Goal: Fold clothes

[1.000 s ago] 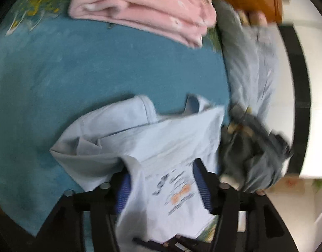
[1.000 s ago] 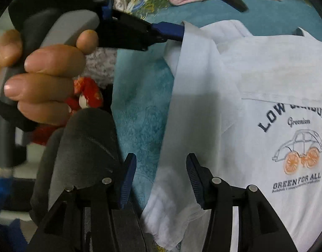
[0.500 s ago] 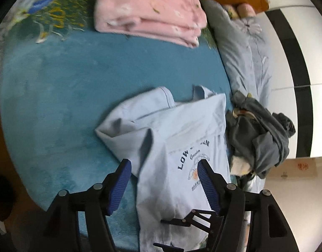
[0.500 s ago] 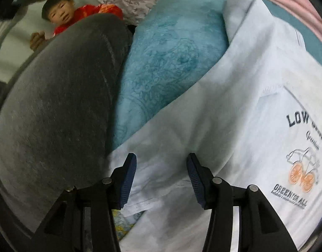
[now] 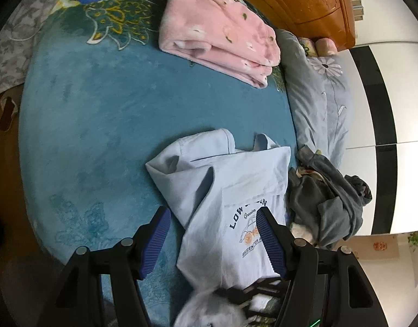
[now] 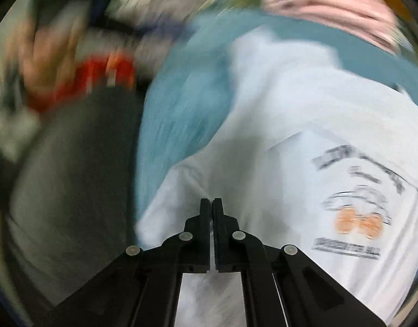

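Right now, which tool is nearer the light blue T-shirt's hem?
Right. The right tool is shut at the light blue T-shirt, apparently pinching its lower edge. The left tool is open, held above the shirt's printed front without touching it.

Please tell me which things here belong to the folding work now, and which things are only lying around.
Part of the job:
light blue T-shirt, half folded
right gripper, shut on its lower edge
left gripper, open above it

Just lying about:
pink blanket, already folded
grey garment heap
grey floral pillow
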`<state>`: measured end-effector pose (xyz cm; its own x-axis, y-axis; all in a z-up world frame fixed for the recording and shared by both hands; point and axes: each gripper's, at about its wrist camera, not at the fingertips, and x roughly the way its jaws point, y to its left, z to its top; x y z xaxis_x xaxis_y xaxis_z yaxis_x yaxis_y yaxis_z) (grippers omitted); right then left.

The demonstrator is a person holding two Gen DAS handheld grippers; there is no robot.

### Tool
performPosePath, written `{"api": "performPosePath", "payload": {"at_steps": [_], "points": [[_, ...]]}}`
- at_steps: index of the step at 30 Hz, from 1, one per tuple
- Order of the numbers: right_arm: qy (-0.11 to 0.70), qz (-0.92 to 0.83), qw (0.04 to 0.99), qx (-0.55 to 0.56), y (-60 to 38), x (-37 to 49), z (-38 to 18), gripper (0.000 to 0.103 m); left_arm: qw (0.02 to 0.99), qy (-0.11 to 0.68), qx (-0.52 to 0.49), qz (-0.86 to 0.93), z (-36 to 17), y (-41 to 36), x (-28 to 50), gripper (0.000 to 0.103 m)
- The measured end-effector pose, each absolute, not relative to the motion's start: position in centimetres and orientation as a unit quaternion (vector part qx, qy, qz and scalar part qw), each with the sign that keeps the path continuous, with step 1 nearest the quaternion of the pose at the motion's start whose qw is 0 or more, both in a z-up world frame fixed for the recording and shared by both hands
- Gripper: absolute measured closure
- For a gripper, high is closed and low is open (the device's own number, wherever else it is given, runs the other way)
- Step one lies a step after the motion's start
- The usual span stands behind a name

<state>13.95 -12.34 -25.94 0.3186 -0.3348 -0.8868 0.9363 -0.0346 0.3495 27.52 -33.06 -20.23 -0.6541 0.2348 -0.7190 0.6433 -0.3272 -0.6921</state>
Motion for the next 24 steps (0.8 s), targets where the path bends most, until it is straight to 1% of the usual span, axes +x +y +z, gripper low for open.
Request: {"api": "performPosePath", "payload": {"at_steps": [3, 6, 8, 9, 11, 12, 14, 18, 19, 20, 21, 24], "points": [[0.195, -0.556, 0.612, 0.527, -12.0, 8.2, -23.5, 0.102, 0.147, 0.562, 0.39, -0.714, -20.3, -33.0, 27.6, 0.034], [0.147, -0.589, 0.596, 0.525, -11.2, 4.3, -22.3, 0.102, 0.148, 0.563, 0.397, -0.71, -20.8, -32.8, 27.2, 0.034], [0.144, -0.611, 0.584, 0.515, -10.7, 2.4, -22.1, 0.102, 0.148, 0.564, 0.401, -0.707, -21.1, -32.6, 26.9, 0.034], [0.129, -0.622, 0.574, 0.517, -10.9, 1.8, -22.0, 0.102, 0.148, 0.564, 0.404, -0.705, -21.3, -32.5, 26.7, 0.034], [0.077, -0.657, 0.536, 0.525, -8.2, -0.6, -22.2, 0.102, 0.145, 0.566, 0.407, -0.702, -21.8, -32.1, 26.3, 0.034], [0.029, -0.681, 0.494, 0.54, -7.6, -3.1, -23.3, 0.101, 0.143, 0.566, 0.412, -0.7, -22.0, -31.8, 25.9, 0.034], [-0.035, -0.702, 0.428, 0.569, -6.3, -5.9, -24.6, 0.098, 0.138, 0.563, 0.422, -0.697, -22.5, -31.2, 24.9, 0.034], [-0.028, -0.732, 0.368, 0.572, -6.0, -8.0, -24.8, 0.097, 0.137, 0.541, 0.444, -0.701, -23.1, -30.3, 23.2, 0.034], [-0.018, -0.738, 0.366, 0.567, -5.8, -8.0, -24.4, 0.088, 0.138, 0.541, 0.446, -0.699, -23.4, -30.3, 22.9, 0.034], [-0.007, -0.743, 0.363, 0.562, -5.7, -8.0, -23.9, 0.081, 0.14, 0.542, 0.447, -0.698, -23.6, -30.3, 22.8, 0.034], [0.025, -0.747, 0.372, 0.55, -6.1, -7.3, -23.3, 0.069, 0.142, 0.545, 0.447, -0.695, -24.0, -30.3, 22.6, 0.034], [0.093, -0.726, 0.423, 0.534, -6.9, -4.6, -23.0, 0.064, 0.15, 0.553, 0.448, -0.686, -25.0, -30.3, 22.4, 0.034]]}}
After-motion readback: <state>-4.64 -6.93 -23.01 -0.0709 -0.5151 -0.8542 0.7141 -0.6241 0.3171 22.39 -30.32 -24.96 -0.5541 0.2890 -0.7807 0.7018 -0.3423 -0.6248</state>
